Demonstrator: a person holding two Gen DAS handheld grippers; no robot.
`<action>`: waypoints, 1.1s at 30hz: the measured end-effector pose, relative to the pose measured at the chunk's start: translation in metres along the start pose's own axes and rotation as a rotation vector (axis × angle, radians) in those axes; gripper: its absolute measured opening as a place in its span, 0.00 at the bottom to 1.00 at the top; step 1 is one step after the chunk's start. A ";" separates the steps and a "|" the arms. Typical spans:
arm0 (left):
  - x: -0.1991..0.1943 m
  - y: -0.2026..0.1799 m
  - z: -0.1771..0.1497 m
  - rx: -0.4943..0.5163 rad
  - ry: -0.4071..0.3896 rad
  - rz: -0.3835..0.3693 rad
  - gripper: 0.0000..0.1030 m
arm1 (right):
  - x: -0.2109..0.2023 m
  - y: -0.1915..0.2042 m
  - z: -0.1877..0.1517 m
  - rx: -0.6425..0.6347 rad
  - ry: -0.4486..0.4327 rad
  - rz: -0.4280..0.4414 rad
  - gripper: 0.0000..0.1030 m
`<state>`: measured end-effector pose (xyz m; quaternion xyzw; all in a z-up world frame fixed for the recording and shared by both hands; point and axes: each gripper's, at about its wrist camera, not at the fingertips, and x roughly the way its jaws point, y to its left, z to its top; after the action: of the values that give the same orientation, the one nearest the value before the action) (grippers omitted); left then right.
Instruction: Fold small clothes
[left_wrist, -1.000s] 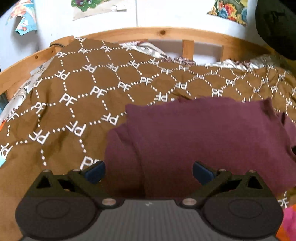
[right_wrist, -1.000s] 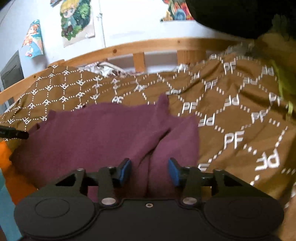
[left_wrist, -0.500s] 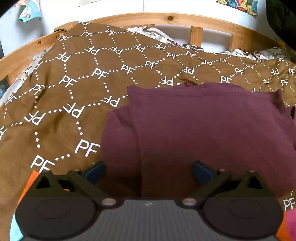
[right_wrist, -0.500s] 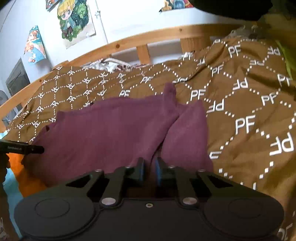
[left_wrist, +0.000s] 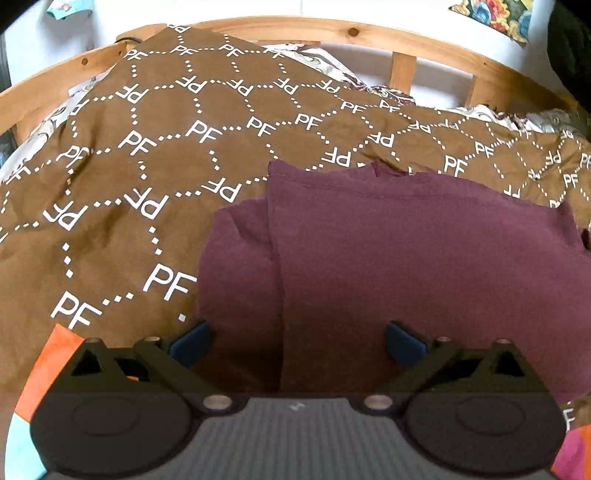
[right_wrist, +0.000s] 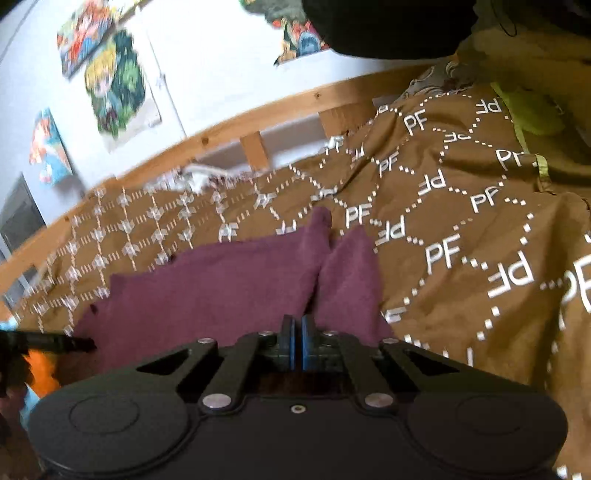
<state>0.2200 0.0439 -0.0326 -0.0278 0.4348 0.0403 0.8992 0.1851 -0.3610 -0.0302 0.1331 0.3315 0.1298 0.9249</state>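
A maroon garment (left_wrist: 406, 266) lies on a brown bedspread printed with white PF letters (left_wrist: 147, 166). In the left wrist view my left gripper (left_wrist: 295, 338) is open, its blue-padded fingers spread either side of the garment's near left edge, where a sleeve is folded under. In the right wrist view the garment (right_wrist: 229, 280) shows with a sleeve at its right side. My right gripper (right_wrist: 297, 338) is shut on the garment's near edge by that sleeve. The left gripper's tip (right_wrist: 55, 341) shows at the far left.
A wooden bed rail (left_wrist: 369, 40) runs along the back, with posters (right_wrist: 118, 88) on the white wall. Orange and teal cloth (left_wrist: 48, 369) lies at the near left edge. A green item (right_wrist: 532, 114) and a dark shape sit at the right.
My right gripper closed from open onto the garment's near edge and has tilted, swinging its view. My left gripper stayed open and moved slightly nearer the garment.
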 end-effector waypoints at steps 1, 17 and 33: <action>0.000 -0.002 0.000 0.002 0.001 0.003 0.99 | 0.004 -0.002 -0.003 0.012 0.014 -0.009 0.02; 0.005 -0.002 0.002 -0.008 0.023 0.013 0.99 | 0.017 0.000 -0.007 0.006 0.024 -0.008 0.22; 0.003 0.003 0.002 -0.041 0.028 0.010 0.99 | 0.018 0.010 -0.008 -0.068 0.032 -0.052 0.18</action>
<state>0.2235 0.0468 -0.0340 -0.0444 0.4467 0.0534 0.8920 0.1919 -0.3440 -0.0437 0.0910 0.3448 0.1191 0.9266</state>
